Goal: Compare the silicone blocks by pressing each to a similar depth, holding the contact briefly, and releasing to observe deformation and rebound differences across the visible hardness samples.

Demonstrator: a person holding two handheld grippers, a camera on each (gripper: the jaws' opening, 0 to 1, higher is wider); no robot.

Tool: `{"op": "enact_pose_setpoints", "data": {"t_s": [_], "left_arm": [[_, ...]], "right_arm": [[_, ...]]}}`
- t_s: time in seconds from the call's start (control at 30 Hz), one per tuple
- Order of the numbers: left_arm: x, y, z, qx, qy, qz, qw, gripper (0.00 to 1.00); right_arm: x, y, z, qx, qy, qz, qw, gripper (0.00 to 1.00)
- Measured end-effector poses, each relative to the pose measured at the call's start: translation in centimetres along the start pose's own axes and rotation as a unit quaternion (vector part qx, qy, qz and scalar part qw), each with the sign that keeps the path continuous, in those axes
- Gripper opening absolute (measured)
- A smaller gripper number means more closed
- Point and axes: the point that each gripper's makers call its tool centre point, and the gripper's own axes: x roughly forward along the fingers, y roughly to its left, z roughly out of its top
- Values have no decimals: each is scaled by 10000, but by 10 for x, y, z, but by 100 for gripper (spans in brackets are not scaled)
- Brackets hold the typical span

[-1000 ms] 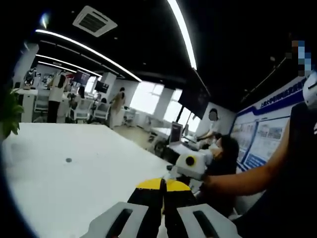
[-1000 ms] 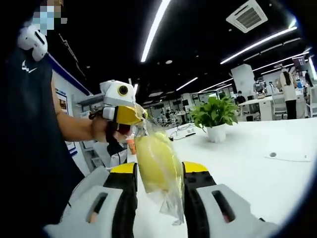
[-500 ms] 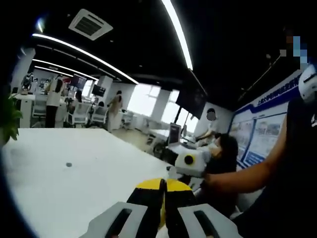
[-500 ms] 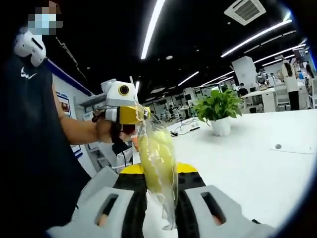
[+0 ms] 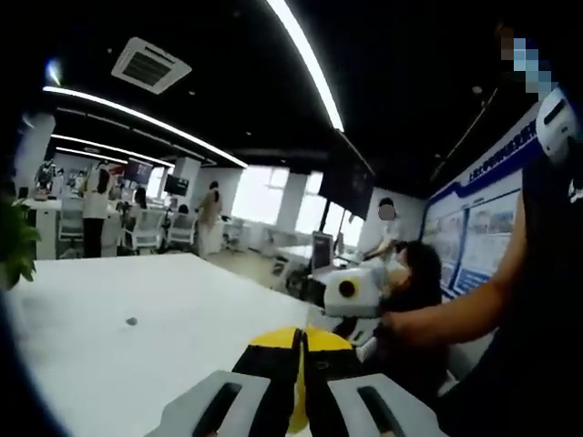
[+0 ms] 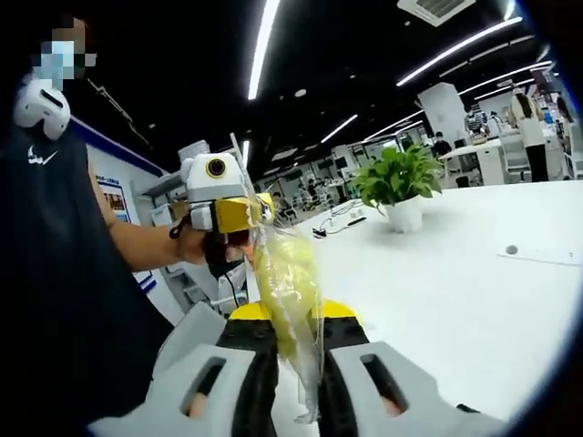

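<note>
Right now we see the yellow silicone block [image 6: 284,282], wrapped in a clear plastic bag [image 6: 308,364], held up in the air above the white table [image 6: 455,282]. In the right gripper view it stands roughly upright between that view's own two jaws, and the right gripper [image 6: 290,339] is clamped on its lower part, the yellow-tipped jaws pressing in from both sides with the bag's loose end hanging down between them. The top of the bag is pinched by the left gripper [image 6: 260,211], which comes in from the left of that view, held in a person's hand [image 6: 196,244].

In the left gripper view we look along the left gripper [image 5: 299,364]: its jaws are drawn together, with a thin sliver of the yellow block [image 5: 299,410] visible in the narrow slot between them. Beyond, the right gripper [image 5: 355,293] shows at the end of the person's forearm [image 5: 455,314].

Further out in the right gripper view, a potted green plant [image 6: 398,187] stands on the table, and a small dark round mark [image 6: 511,249] sits on the tabletop well apart from it. Long ceiling light strips [image 6: 264,41] run overhead, and people [image 5: 96,196] stand among desks in the far office.
</note>
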Motion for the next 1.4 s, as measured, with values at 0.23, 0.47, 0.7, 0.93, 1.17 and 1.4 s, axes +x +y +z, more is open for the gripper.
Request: {"op": "enact_pose_setpoints", "data": {"t_s": [0.23, 0.47, 0.7, 0.93, 1.17, 1.4], "left_arm": [[-2, 0, -7, -154, 162, -52, 9997, 1], [-3, -2, -5, 345, 165, -25, 9993, 1], [-5, -4, -9, 241, 223, -24, 9995, 1], [-3, -6, -9, 289, 265, 36, 9992, 0], [-1, -3, -12, -72, 445, 4, 9990, 0], [0, -3, -13, -208, 456, 35, 9987, 0]], "right_arm": [[1, 2, -6, 43, 155, -22, 9999, 5], [1, 5, -6, 142, 196, -15, 9997, 5], [0, 8, -10, 108, 298, -25, 9995, 5], [-2, 9, -10, 218, 303, -34, 9993, 5], [-3, 7, -13, 173, 375, -94, 9991, 5], [-5, 6, -13, 174, 363, -99, 9991, 7]]}}
